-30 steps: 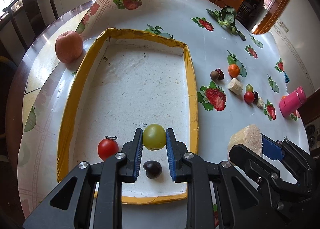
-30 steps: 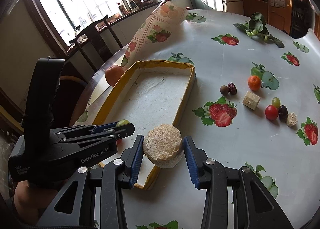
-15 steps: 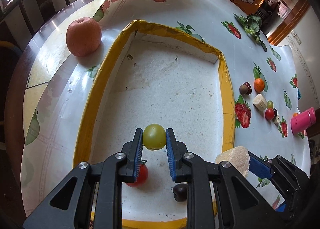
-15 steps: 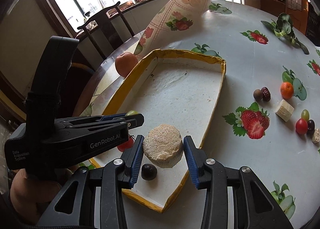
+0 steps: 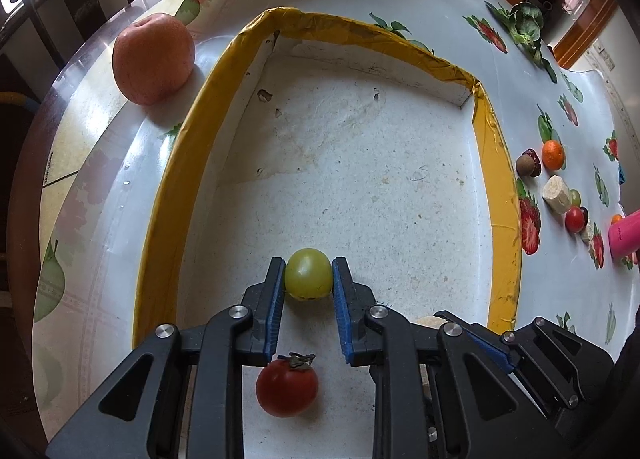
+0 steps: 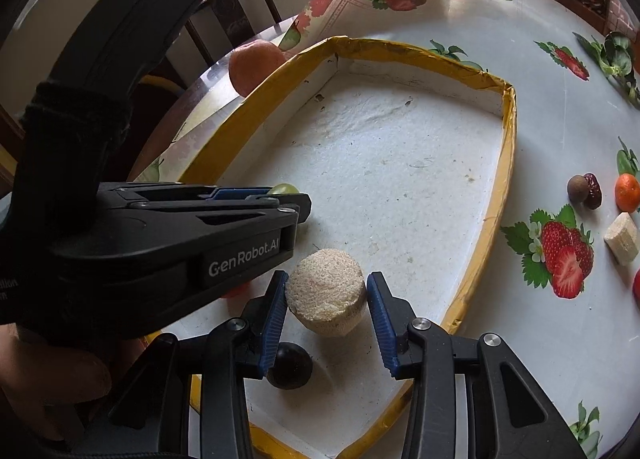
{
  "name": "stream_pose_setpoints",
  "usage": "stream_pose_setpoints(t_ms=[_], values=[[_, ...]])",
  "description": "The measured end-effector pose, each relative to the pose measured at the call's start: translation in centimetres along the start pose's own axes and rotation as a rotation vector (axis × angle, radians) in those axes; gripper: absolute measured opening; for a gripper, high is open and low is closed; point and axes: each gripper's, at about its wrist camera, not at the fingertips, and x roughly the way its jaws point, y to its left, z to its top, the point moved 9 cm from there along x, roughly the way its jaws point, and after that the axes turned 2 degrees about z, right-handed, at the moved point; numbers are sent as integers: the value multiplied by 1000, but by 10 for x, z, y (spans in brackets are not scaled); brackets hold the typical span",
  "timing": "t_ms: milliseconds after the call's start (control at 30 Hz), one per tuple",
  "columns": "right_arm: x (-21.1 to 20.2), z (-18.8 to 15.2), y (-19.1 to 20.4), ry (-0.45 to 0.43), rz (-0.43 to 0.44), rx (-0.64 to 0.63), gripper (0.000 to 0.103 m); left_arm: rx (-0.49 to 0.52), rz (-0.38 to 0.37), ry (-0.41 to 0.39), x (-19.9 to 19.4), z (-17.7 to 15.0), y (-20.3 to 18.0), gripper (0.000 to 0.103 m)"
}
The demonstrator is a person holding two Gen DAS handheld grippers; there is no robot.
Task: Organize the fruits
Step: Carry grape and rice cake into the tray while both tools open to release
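Note:
My left gripper (image 5: 308,275) is shut on a green grape (image 5: 308,273) and holds it low over the floor of the yellow-rimmed white tray (image 5: 188,127). A red cherry tomato (image 5: 287,387) lies in the tray under the left gripper. My right gripper (image 6: 326,297) is shut on a pale round banana chunk (image 6: 326,295) inside the same tray (image 6: 508,139), beside the left gripper. A dark grape (image 6: 290,367) lies in the tray under the right gripper's left finger. Whether the held pieces touch the tray floor I cannot tell.
A large apple (image 5: 152,57) stands outside the tray's far left corner. On the fruit-print tablecloth to the right lie a tangerine (image 5: 553,154), brown fruits (image 5: 527,165), a banana piece (image 5: 556,194), small grapes, a tomato (image 5: 574,219) and a pink cup (image 5: 626,233). Leafy greens (image 5: 524,25) lie far right.
Both grippers moved forward into the tray with their fruit still held. The tomato and dark grape now lie nearer the cameras, beneath the fingers.

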Motion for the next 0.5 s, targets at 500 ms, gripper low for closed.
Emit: stream_pose_setpoints(t_ms=[500], values=[[-61, -14, -11, -80, 4, 46, 51, -20, -26, -47, -37, -2, -7, 56]])
